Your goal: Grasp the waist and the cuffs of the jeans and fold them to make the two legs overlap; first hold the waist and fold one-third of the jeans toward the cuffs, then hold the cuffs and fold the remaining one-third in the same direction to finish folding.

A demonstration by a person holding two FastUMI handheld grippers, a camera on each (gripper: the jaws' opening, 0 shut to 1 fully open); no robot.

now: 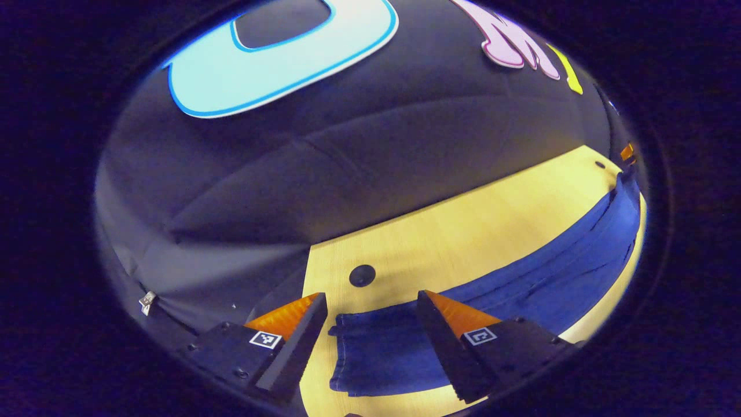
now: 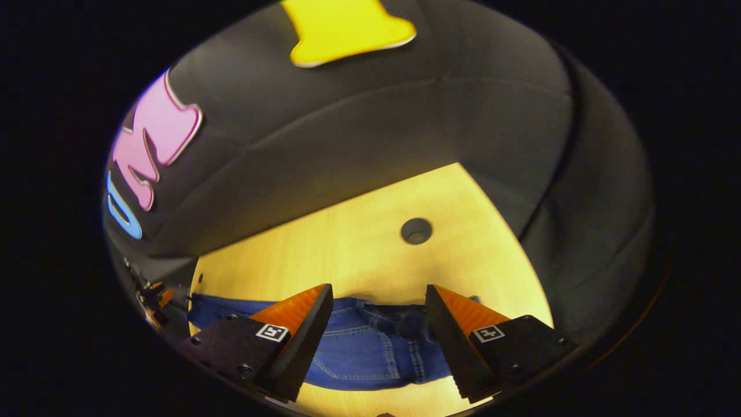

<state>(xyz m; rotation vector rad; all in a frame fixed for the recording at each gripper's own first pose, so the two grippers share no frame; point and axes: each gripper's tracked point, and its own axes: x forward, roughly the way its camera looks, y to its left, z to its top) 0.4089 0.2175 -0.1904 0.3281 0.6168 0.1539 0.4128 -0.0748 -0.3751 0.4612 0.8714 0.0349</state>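
Each hand-held gripper, the left (image 1: 370, 341) and the right (image 2: 376, 341), has two wedge-shaped fingers with ribbed inner faces on dark, blocky mounts fixed with screws; each mount carries a small square black-and-white marker.

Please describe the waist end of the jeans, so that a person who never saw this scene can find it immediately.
Look at the pale wooden table with a round dark hole. The blue jeans lie along its near edge. The waist end has a waistband, belt loops and pocket stitching, unlike the plain cuff end.
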